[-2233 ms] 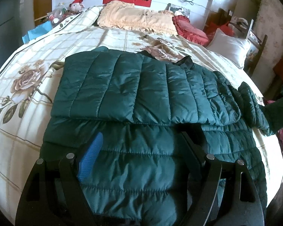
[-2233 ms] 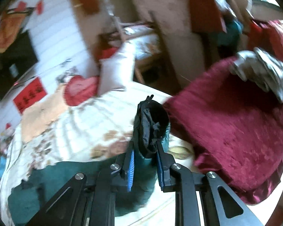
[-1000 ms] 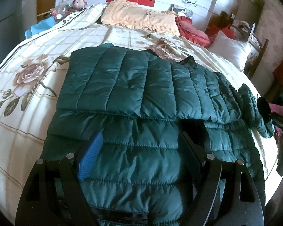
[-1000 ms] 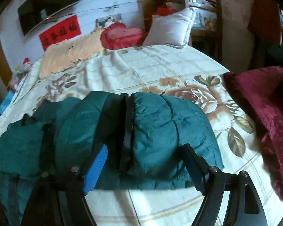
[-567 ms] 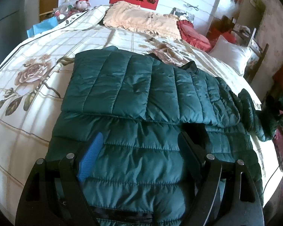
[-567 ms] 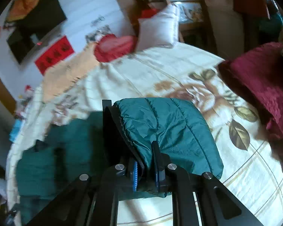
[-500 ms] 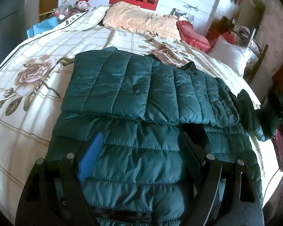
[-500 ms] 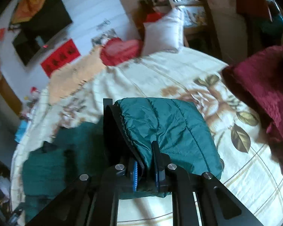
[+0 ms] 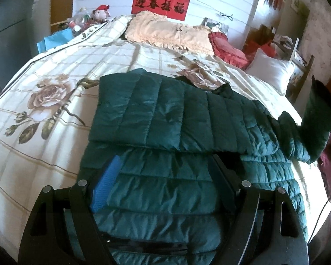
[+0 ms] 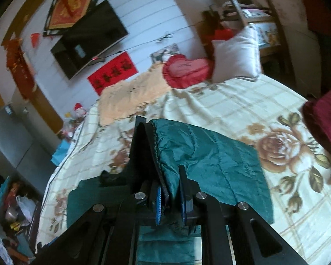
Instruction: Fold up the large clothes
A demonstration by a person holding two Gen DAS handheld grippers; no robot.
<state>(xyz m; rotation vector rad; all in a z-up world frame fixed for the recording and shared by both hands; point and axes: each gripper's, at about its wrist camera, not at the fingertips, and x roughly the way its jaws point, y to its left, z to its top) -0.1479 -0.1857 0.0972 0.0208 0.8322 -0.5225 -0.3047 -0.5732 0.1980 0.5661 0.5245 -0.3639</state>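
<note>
Our right tongs (image 10: 170, 193) are pressed together, pinching the cuff end of the sleeve (image 10: 209, 161), which is lifted off the bedspread (image 10: 242, 106). Our left tongs (image 9: 165, 176) are spread wide, hovering over the near hem of the green jacket (image 9: 165, 114). The jacket lies across the middle of the bed, one side folded over. At the far end we see a peach pillow (image 9: 167, 35) and, right of it, a red cushion (image 9: 227, 46).

Bright daylight, soft shadows, heavy fisheye warping, slightly blurred edges.
</note>
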